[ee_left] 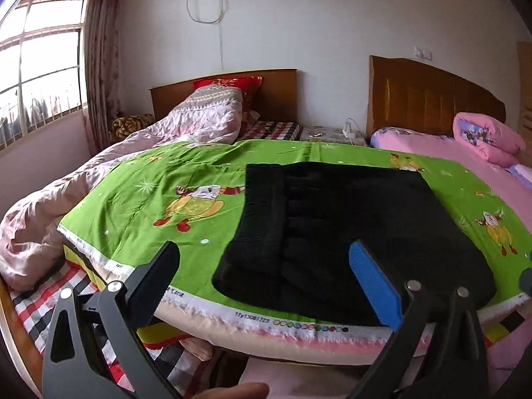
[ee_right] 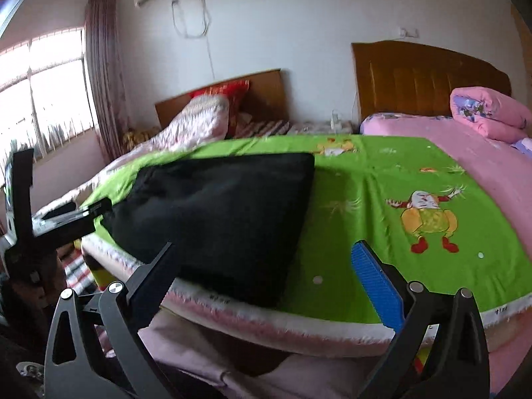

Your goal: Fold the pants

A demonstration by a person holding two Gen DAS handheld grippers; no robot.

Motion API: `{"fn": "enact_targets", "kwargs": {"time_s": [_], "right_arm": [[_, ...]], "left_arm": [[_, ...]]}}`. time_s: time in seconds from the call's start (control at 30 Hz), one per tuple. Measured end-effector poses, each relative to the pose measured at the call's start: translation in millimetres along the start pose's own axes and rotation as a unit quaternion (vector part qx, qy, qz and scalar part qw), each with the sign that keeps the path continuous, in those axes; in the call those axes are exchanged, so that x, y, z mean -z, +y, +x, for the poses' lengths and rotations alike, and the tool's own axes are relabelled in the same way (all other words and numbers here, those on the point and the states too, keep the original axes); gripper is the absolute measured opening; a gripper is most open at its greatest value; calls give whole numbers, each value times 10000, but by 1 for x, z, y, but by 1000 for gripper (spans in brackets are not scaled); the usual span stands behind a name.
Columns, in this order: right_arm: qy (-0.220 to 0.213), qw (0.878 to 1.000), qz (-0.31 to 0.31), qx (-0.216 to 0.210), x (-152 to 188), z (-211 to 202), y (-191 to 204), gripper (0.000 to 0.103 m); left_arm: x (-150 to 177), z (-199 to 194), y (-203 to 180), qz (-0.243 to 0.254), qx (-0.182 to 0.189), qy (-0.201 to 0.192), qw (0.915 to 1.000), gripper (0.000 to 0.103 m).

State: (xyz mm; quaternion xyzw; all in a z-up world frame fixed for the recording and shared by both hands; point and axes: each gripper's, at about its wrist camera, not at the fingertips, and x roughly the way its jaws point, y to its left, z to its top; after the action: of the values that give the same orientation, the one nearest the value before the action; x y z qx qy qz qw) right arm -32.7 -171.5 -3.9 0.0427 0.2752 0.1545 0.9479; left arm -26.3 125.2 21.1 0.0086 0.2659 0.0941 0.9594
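Note:
Black pants (ee_left: 349, 229) lie folded into a flat rectangle on a green cartoon-print sheet (ee_left: 159, 196), close to the bed's near edge. My left gripper (ee_left: 262, 259) is open, held just above the near edge of the folded pants, with nothing between its fingers. In the right wrist view the same pants (ee_right: 219, 212) lie to the left on the green sheet (ee_right: 415, 199). My right gripper (ee_right: 262, 259) is open and empty over the pants' near right corner and the sheet edge. The left gripper's black frame (ee_right: 50, 222) shows at that view's far left.
A rumpled pale pink quilt (ee_left: 109, 163) lies left of the sheet. A pink bed (ee_left: 492, 179) with a rolled pink quilt (ee_left: 485, 139) stands at the right. Wooden headboards (ee_left: 432, 96) line the back wall. A window (ee_left: 40, 66) is on the left. A fingertip (ee_left: 232, 390) shows at the bottom.

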Motion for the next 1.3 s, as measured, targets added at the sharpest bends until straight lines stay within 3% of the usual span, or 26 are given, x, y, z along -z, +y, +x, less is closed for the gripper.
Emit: {"fn": "enact_targets", "kwargs": {"time_s": [0.57, 1.3], "right_arm": [[315, 9995, -60, 56, 4, 9, 5, 99], [317, 9995, 9, 95, 4, 8, -1, 99]], "left_arm": [[1, 4, 1, 78, 127, 68, 9999, 102], [2, 7, 3, 77, 156, 90, 9998, 102]]}}
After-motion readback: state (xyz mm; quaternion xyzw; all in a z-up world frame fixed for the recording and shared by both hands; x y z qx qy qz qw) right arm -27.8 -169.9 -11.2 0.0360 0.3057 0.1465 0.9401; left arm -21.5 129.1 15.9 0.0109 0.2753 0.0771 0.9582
